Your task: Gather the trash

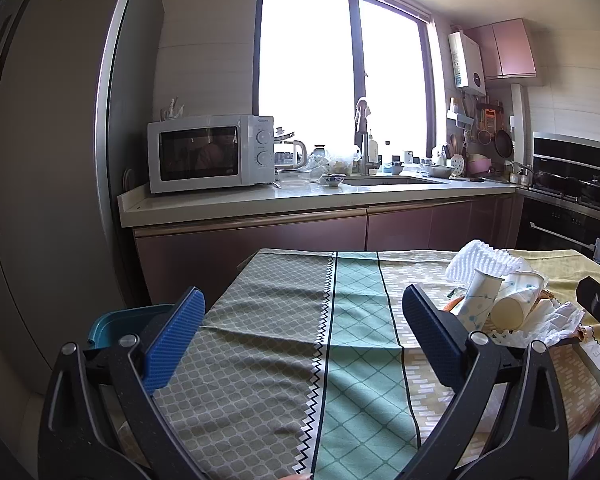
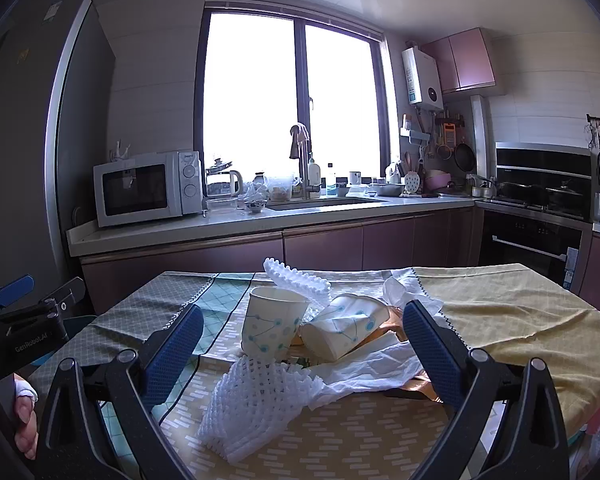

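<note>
A trash pile lies on the patterned tablecloth (image 2: 520,320). In it an upright paper cup (image 2: 274,328) with blue dots stands beside a toppled paper cup (image 2: 348,332). White foam fruit netting (image 2: 260,404) lies in front, another piece (image 2: 296,280) behind, and crumpled tissue (image 2: 380,368) to the right. My right gripper (image 2: 304,350) is open just above the pile, with a finger on either side of the cups. My left gripper (image 1: 306,336) is open over bare cloth, holding nothing. From it the cups (image 1: 480,300) and netting (image 1: 480,260) sit to the right.
A teal bin (image 1: 128,320) sits beyond the table's left edge, below my left gripper. Behind the table runs a kitchen counter (image 1: 260,204) with a microwave (image 1: 208,154) and a sink. An oven (image 2: 540,236) stands at the right. A hand (image 2: 24,412) shows at the lower left.
</note>
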A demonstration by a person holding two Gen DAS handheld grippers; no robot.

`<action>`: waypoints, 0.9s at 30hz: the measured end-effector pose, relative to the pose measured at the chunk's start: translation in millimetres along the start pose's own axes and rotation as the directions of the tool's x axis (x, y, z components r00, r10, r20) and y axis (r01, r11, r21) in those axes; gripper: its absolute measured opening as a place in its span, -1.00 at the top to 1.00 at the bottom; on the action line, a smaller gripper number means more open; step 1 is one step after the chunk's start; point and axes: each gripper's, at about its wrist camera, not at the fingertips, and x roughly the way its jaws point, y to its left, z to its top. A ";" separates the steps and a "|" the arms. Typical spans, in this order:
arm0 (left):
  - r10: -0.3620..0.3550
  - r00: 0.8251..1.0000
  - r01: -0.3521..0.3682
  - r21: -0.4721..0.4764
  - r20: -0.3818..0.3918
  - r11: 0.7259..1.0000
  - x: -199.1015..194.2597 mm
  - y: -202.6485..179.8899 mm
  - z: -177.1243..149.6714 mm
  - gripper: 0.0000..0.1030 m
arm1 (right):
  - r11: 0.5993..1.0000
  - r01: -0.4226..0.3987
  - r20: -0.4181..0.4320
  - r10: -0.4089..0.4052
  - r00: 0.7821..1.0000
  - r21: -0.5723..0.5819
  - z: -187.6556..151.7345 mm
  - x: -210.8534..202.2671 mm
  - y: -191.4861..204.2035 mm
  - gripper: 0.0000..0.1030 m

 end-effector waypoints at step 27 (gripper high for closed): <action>-0.005 1.000 0.005 0.001 0.005 1.000 -1.1 -1.0 1.5 -0.89 | 1.000 -0.008 -0.002 0.008 1.000 -0.002 -1.2 1.4 -1.8 -0.87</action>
